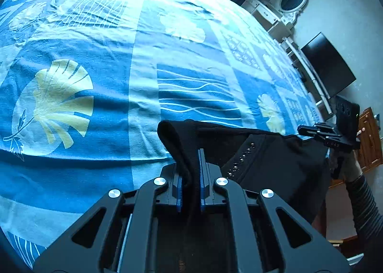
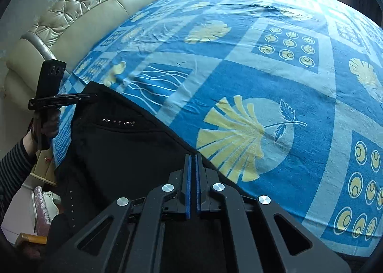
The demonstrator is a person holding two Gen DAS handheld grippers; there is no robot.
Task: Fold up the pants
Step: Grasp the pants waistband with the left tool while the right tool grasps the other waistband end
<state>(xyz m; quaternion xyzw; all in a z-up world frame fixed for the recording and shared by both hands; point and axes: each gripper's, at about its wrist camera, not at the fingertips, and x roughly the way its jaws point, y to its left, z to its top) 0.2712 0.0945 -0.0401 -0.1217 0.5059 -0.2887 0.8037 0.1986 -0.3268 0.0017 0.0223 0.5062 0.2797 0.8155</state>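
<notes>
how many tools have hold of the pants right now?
2. Left tool pinches a bunched edge of the black pants; right tool clamps the opposite edge above the bed sheet.

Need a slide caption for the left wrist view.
Left claw shut on a bunched edge of black pants held over a blue patterned bedsheet.

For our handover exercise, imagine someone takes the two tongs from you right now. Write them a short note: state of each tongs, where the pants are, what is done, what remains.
Left tongs: shut on a bunched edge of the black pants.
Right tongs: shut on the opposite edge of the same garment.
Pants: stretched between both tongs, held above the near edge of the bed with the blue patterned bedsheet; the rest hangs down out of view. A row of studs faces up.
Done: pants picked up with both tongs.
Left: lay them flat on the sheet and make the folds; none is visible yet.
</notes>
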